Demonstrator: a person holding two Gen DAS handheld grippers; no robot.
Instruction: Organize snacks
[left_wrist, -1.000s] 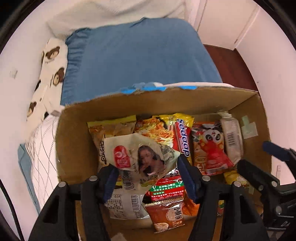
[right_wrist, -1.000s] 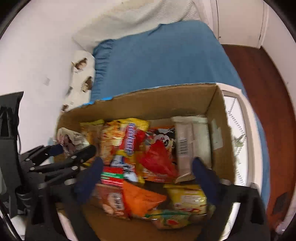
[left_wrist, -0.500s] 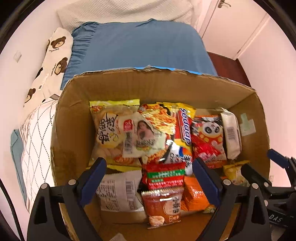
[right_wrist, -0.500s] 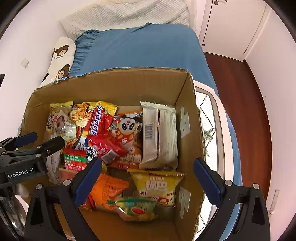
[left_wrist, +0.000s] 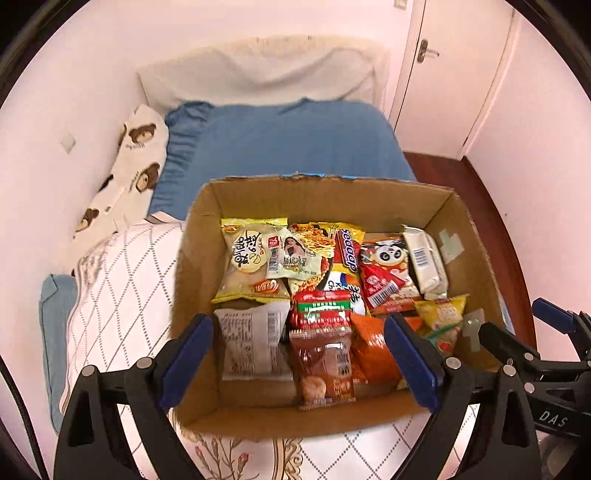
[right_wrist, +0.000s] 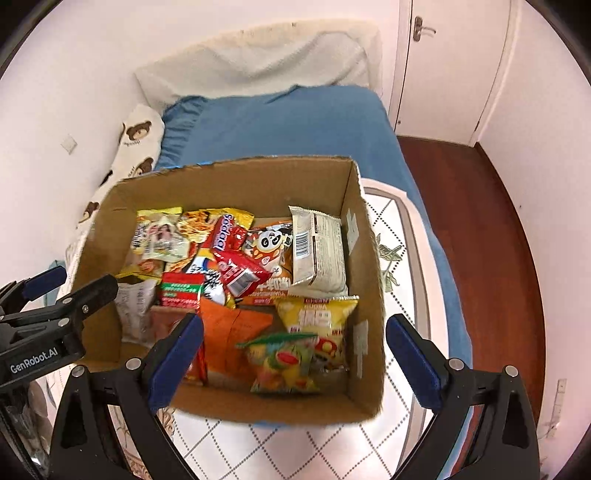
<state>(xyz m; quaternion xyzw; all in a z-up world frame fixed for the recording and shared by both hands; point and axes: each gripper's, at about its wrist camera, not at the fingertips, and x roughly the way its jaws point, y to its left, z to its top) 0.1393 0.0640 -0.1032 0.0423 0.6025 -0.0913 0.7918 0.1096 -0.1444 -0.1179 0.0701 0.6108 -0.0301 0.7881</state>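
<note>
A brown cardboard box (left_wrist: 321, 199) (right_wrist: 229, 181) sits on the bed, filled with several snack packets. The pale packet with a portrait (left_wrist: 293, 258) (right_wrist: 162, 242) lies on the yellow bag at the box's far left. A panda packet (left_wrist: 388, 266) (right_wrist: 271, 243) and a white wrapped bar (left_wrist: 424, 258) (right_wrist: 317, 251) lie at the right. My left gripper (left_wrist: 301, 362) hangs above the box's near edge, open, nothing between its blue pads. My right gripper (right_wrist: 295, 354) is also open and empty, above the yellow and green bags (right_wrist: 284, 362).
The box rests on a white quilt with a diamond pattern (left_wrist: 122, 273) (right_wrist: 395, 258) over a blue bed sheet (left_wrist: 280, 144) (right_wrist: 280, 122). A bear-print pillow (left_wrist: 129, 173) lies at the left by the wall. Dark wooden floor (right_wrist: 498, 221) and a white door (right_wrist: 450, 66) are to the right.
My left gripper opened and let go of the portrait packet, which now lies in the box. Both grippers rose and drew back, so the box looks smaller and more of the room shows.
</note>
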